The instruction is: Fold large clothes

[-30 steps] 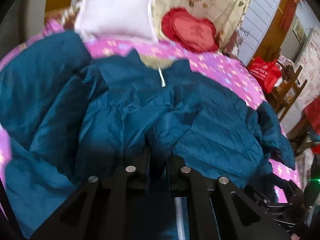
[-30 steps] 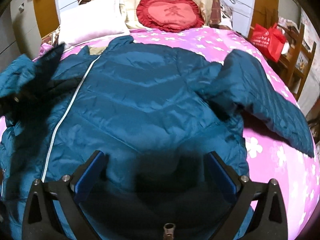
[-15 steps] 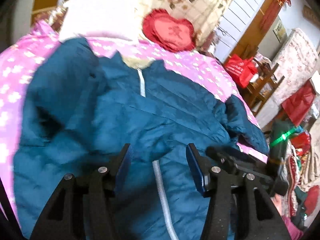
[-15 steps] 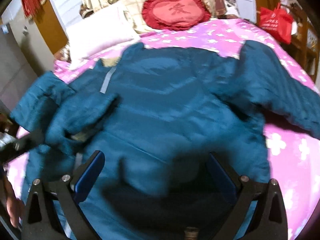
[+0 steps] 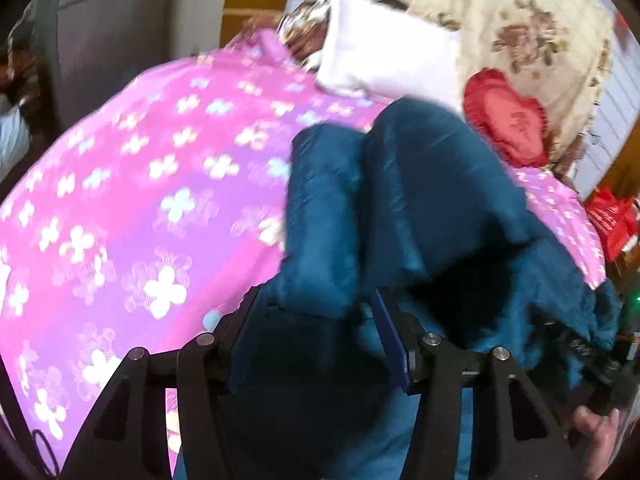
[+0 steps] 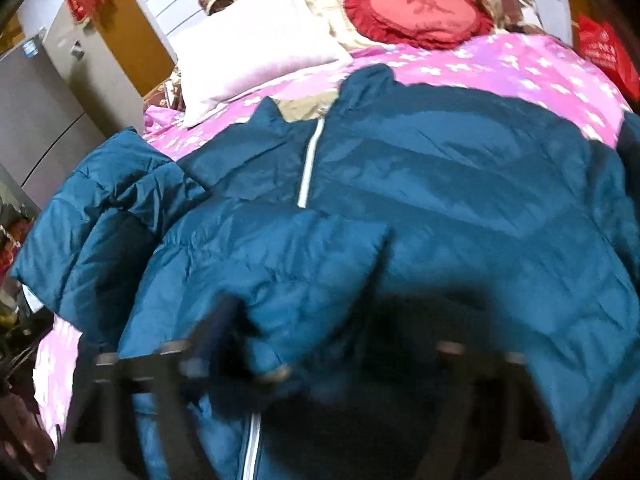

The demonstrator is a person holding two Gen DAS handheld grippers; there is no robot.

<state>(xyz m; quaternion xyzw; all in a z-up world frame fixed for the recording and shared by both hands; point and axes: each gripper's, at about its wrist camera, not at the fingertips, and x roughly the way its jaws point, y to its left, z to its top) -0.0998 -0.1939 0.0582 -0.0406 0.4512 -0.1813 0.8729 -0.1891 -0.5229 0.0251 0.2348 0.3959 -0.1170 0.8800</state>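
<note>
Teal puffer jacket (image 6: 460, 184) lies front-up on the pink flowered bedspread (image 5: 132, 208), collar toward the far pillows, white zipper (image 6: 310, 164) running near-to-far down its middle; that zipper line is the jacket's long axis. One sleeve (image 6: 256, 272) is already folded inward and lies across the near-left chest, its cuff end just in front of the right gripper (image 6: 316, 364). Right gripper is motion-blurred; its jaws are closing with sleeve fabric between them, but contact of the pads cannot be told. In the left wrist view the left gripper (image 5: 316, 320) stands partly apart with a bunch of teal fabric between the fingers (image 5: 390, 336); whether it is pinched cannot be told. Judgement: the right gripper is nearer the sleeve end, so any next fold would travel across the zipper axis, left to right. The white pillow (image 6: 256, 52) and red heart cushion (image 6: 420, 8) sit well beyond the collar.
</note>
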